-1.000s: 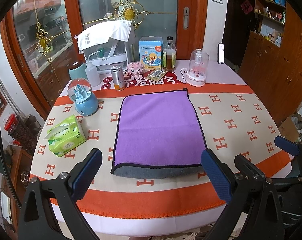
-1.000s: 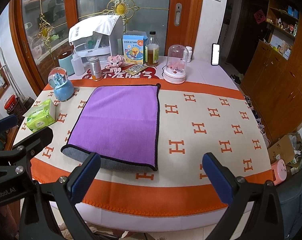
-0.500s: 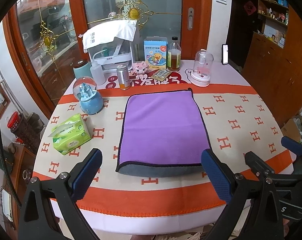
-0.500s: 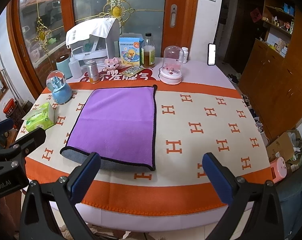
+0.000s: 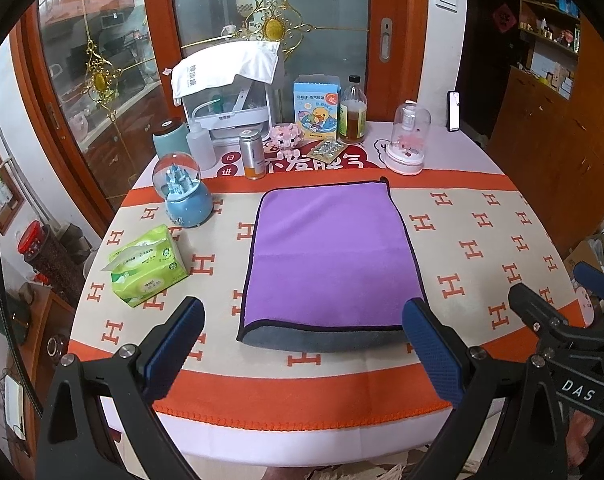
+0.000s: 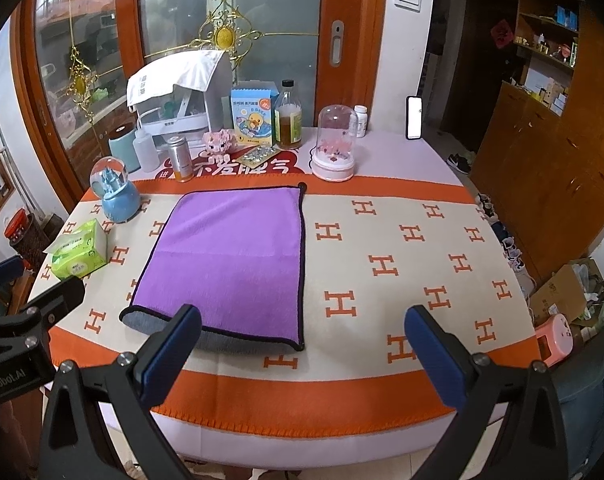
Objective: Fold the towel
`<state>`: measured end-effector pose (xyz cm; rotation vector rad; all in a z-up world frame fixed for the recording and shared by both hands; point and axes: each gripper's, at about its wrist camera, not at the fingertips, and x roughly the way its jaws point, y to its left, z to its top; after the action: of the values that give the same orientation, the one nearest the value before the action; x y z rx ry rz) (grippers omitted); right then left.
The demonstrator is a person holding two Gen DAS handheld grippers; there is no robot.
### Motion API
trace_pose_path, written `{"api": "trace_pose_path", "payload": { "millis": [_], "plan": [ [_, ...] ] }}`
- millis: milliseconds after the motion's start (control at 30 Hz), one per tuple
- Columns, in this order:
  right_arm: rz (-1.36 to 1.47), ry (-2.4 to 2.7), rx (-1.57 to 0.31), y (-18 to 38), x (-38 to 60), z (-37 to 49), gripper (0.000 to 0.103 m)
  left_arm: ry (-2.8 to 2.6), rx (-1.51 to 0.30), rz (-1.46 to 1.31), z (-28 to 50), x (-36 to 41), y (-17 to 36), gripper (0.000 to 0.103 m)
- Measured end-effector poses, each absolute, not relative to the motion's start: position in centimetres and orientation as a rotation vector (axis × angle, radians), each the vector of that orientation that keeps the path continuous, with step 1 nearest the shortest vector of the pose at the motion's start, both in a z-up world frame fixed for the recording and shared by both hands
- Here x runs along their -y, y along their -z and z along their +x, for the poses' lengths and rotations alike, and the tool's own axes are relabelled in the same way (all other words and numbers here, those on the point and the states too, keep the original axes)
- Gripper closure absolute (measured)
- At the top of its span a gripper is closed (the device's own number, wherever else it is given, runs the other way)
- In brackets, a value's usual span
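Observation:
A purple towel [image 5: 330, 256] with a black hem lies folded flat on the table; its grey underside shows along the near fold. It also shows in the right wrist view [image 6: 230, 260]. My left gripper [image 5: 302, 344] is open and empty, held above the table's near edge, short of the towel. My right gripper [image 6: 302, 344] is open and empty, in front of the towel's near right corner. The right gripper's side shows in the left wrist view [image 5: 562, 320]; the left one shows in the right wrist view [image 6: 30, 320].
The round table has an orange-bordered cloth [image 5: 482, 248]. A green tissue pack [image 5: 146, 268] and a blue snow globe [image 5: 182, 192] stand left of the towel. Bottles, a can, a box and a glass dome [image 5: 408, 140] line the far edge.
Both grippers have pulled back and risen from the table; the towel looks smaller and farther. The towel has not moved. Both grippers stay open.

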<state>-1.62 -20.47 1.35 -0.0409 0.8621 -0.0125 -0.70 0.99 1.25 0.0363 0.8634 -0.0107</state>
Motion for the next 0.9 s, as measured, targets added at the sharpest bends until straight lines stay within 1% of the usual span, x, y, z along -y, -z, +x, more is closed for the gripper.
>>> {"api": "trace_pose_path", "payload": {
  "millis": [900],
  "plan": [
    [-0.054,-0.008,-0.821,-2.34,20.41,-1.63,0.001,0.052,-0.888,0.037,-0.29,-0.27,-0.71,0.004]
  ]
}}
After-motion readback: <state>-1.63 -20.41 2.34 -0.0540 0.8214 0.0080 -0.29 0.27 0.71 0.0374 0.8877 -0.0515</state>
